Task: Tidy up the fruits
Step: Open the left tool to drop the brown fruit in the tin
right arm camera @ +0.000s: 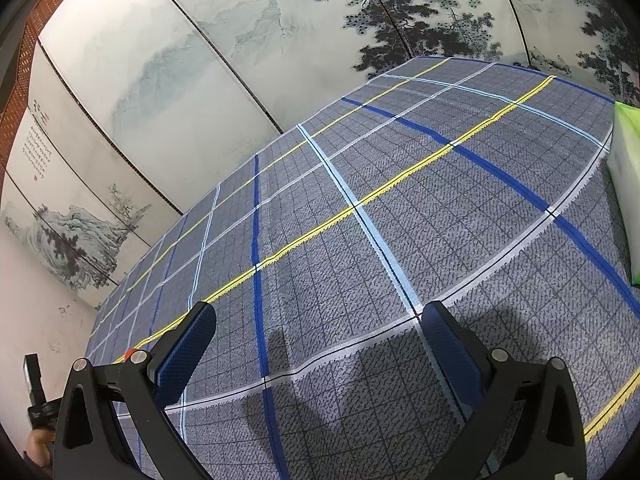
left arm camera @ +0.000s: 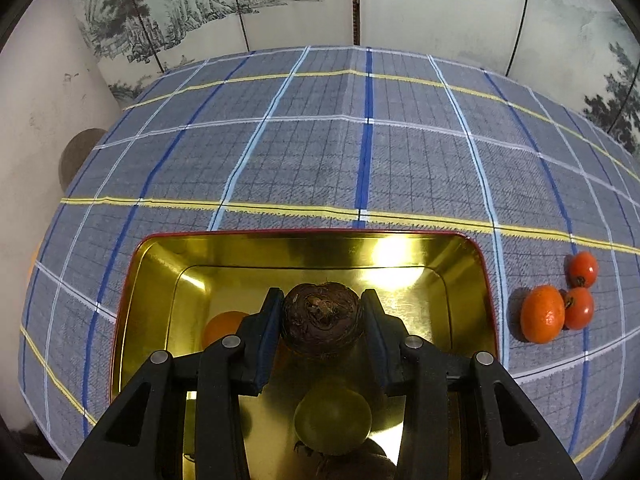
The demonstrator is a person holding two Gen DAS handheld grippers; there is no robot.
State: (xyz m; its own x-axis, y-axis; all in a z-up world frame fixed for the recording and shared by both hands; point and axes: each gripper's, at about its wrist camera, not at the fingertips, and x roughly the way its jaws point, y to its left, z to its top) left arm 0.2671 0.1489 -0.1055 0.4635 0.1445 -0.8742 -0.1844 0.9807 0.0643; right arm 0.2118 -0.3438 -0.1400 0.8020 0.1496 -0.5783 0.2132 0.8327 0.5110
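Observation:
In the left wrist view my left gripper point(left arm camera: 322, 300) is shut on a dark brown round fruit point(left arm camera: 322, 322) and holds it over a gold tin tray point(left arm camera: 308, 248) with a red rim. In the tray lie an orange fruit point(left arm camera: 224, 326), partly hidden by the left finger, a green round fruit point(left arm camera: 332, 416) and a brown fruit point(left arm camera: 352, 464) at the near end. On the cloth right of the tray lie a mandarin point(left arm camera: 542, 314) and two small red tomatoes point(left arm camera: 583, 268) point(left arm camera: 579, 307). In the right wrist view my right gripper point(right arm camera: 316, 332) is open and empty above the cloth.
A blue-grey checked tablecloth point(left arm camera: 320, 152) covers the table, which ends at painted screen panels point(left arm camera: 280, 0) behind. A green and white packet point(right arm camera: 626, 184) lies at the right edge of the right wrist view. A small red object point(right arm camera: 129, 354) peeks beside the right gripper's left finger.

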